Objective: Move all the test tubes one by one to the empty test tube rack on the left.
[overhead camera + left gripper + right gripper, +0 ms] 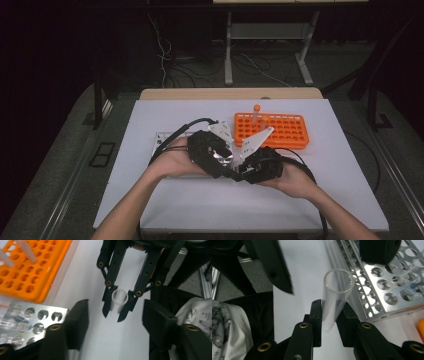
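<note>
High view overhead; gripper views close, facing.

A white desk (pixel 200 200) with a wooden far edge carries an orange tube rack (pixel 280 131) toward its far right. A perforated metal rack (pixel 164 138) lies at centre-left, near the orange one; how far it extends is hard to tell behind the hands.
</note>
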`<state>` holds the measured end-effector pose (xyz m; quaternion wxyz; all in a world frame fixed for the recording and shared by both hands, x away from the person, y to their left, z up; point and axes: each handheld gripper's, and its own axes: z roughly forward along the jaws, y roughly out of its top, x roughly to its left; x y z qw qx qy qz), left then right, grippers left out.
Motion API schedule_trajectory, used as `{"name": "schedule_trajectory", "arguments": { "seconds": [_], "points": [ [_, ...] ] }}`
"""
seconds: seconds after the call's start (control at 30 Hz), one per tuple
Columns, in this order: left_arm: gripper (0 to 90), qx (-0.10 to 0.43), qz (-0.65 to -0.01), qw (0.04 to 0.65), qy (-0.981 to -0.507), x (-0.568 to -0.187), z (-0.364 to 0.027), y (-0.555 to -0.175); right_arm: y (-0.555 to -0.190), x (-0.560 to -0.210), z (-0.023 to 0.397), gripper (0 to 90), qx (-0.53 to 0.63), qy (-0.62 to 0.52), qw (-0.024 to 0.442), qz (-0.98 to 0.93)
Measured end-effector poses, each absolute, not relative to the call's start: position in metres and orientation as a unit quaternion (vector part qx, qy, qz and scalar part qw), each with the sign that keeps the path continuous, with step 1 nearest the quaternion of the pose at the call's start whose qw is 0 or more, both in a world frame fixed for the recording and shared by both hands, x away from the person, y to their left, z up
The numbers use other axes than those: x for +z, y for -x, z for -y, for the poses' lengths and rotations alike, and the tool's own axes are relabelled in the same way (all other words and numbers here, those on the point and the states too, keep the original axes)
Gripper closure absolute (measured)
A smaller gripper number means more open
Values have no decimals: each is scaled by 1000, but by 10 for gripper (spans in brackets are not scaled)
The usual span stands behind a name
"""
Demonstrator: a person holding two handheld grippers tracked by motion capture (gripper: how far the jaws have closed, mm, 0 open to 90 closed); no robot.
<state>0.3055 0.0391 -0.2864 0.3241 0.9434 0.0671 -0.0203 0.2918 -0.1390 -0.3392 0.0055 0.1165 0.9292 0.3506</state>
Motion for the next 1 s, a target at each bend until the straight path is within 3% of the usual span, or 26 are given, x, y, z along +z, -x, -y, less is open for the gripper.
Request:
{"name": "schedule_trajectory", "arguments": {
  "seconds": [0.27,0.4,0.6,1.0],
  "points": [
    [671,-37,-53,315,-947,-290,-37,-305,-287,-340,131,747,353,-105,1,-930],
    [732,-42,-48,314,-947,-292,-36,-305,-287,-339,130,747,361,-107,-3,-926],
    [743,-41,-46,312,-948,-293,-36,-305,-287,-340,130,742,360,-108,-6,-927],
    [744,-16,-82,326,-942,-277,-58,-314,-290,-336,151,428,374,-147,10,-916]
  ]
}}
